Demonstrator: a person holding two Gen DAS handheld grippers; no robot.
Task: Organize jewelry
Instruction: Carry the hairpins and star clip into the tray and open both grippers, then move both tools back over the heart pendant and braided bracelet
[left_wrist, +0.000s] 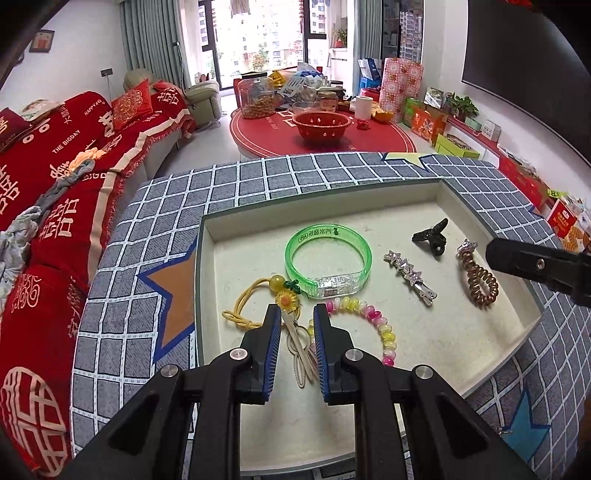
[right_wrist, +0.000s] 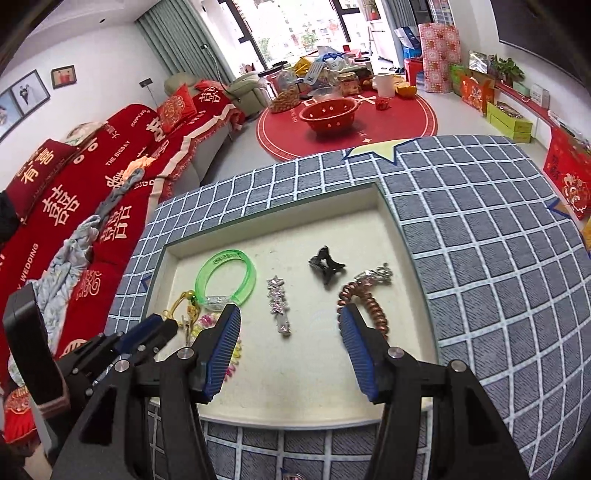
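1. Six pieces of jewelry lie loose in a shallow cream tray (left_wrist: 491, 236) sunk into a grid-patterned tabletop, with both hand-held grippers poised over its near half.

2. Taking the green bangle (left_wrist: 327, 258) as landmark: the left gripper (left_wrist: 297, 314) hangs just on the near side of it, jaws narrowly parted, straddling a pale hair clip (left_wrist: 297, 350) tied to a yellow cord with a sunflower charm (left_wrist: 286, 301). Whether the pads actually pinch the clip cannot be told.

3. The clip's long axis runs away from the bangle toward the tray's near edge, roughly in line with the left gripper's fingers.

4. A pastel bead bracelet (left_wrist: 373, 317) curves just right of that gripper, close enough to snag.

5. Right of the bangle sit a silver star barrette (right_wrist: 279, 308), a black claw clip (right_wrist: 327, 267) and, farthest out, a coiled copper hair tie (right_wrist: 364, 306).

6. The right gripper (right_wrist: 290, 319) hovers about half open and empty; the coil lies just beside its right finger, the barrette between its fingers but beyond the tips.

7. Bare tray floor on the near side of the barrette offers room for moving; the tray's right wall stands close behind the coil.
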